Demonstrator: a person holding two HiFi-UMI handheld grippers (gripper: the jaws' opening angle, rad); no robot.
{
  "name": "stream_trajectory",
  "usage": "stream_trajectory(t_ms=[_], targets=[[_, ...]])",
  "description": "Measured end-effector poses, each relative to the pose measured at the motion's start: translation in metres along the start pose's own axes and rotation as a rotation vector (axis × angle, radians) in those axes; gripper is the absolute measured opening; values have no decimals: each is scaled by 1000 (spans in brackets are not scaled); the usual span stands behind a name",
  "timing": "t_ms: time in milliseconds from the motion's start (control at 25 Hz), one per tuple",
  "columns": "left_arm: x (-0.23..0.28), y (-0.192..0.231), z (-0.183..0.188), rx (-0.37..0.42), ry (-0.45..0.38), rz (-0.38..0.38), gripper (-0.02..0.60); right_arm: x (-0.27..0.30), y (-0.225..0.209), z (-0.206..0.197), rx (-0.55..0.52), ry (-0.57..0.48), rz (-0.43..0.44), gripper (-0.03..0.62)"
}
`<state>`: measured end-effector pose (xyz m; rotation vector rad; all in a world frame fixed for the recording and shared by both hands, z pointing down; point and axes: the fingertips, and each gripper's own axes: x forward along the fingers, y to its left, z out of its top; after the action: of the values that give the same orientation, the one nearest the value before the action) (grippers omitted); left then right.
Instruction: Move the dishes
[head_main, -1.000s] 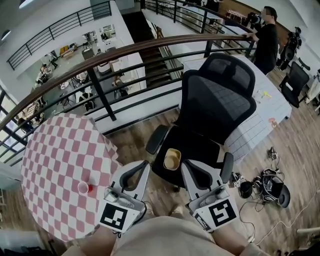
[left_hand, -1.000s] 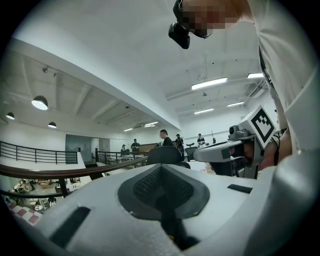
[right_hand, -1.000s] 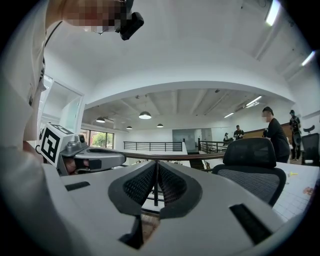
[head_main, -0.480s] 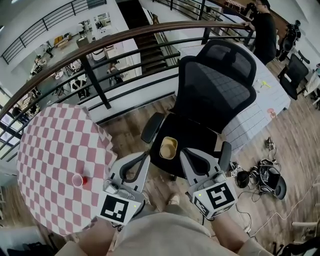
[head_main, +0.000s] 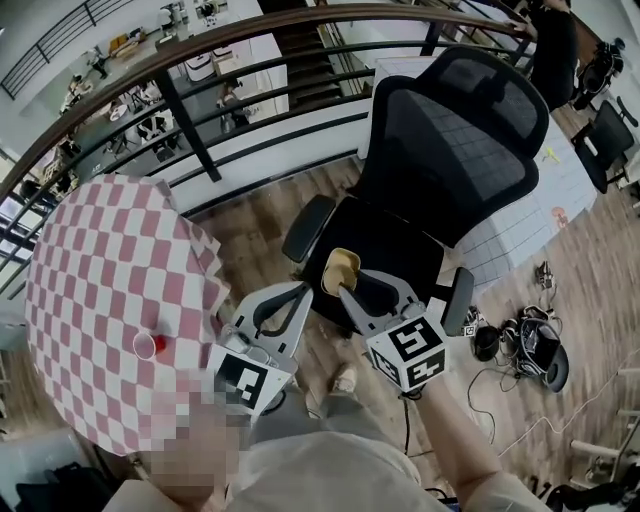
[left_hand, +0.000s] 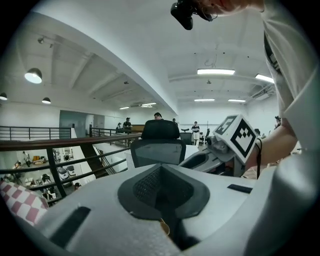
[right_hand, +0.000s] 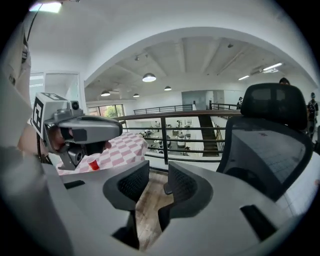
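A tan bowl (head_main: 341, 270) lies on the black seat of an office chair (head_main: 455, 140). My right gripper (head_main: 372, 290) hovers just this side of the bowl, its left fingertip close beside the rim. Its jaws have just been opening and stand open (right_hand: 159, 182), with only wooden floor showing between them. My left gripper (head_main: 297, 290) hangs left of the bowl over the chair's armrest; in the left gripper view its pads meet (left_hand: 162, 192), so it is shut on nothing. A small red cup (head_main: 147, 346) stands on the round checkered table (head_main: 90, 260).
A dark railing (head_main: 180, 120) runs behind the table and chair, with a drop to a lower floor beyond it. Cables and black gear (head_main: 525, 345) lie on the wooden floor at right. A white table (head_main: 560, 190) stands behind the chair, with a person at the far railing.
Both grippers have sunk and moved forward toward the chair seat. The right gripper's jaws, shut before, now stand apart. The bowl has stayed on the seat.
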<state>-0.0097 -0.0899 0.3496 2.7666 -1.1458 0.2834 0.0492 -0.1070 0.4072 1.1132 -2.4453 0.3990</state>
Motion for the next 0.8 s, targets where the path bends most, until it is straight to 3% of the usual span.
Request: stream_trajectory(t_ms=[160,480,800], targets=[[21,19,-38,3,15,3,12,39,-15,-40,-12,85,-1,112],[54,45,-135,-37,146,62,12,108,-36,-143,-6,237,22,114],[84,51,-227,-170,222,29,12,159,-45,-229,6,356,26,114]])
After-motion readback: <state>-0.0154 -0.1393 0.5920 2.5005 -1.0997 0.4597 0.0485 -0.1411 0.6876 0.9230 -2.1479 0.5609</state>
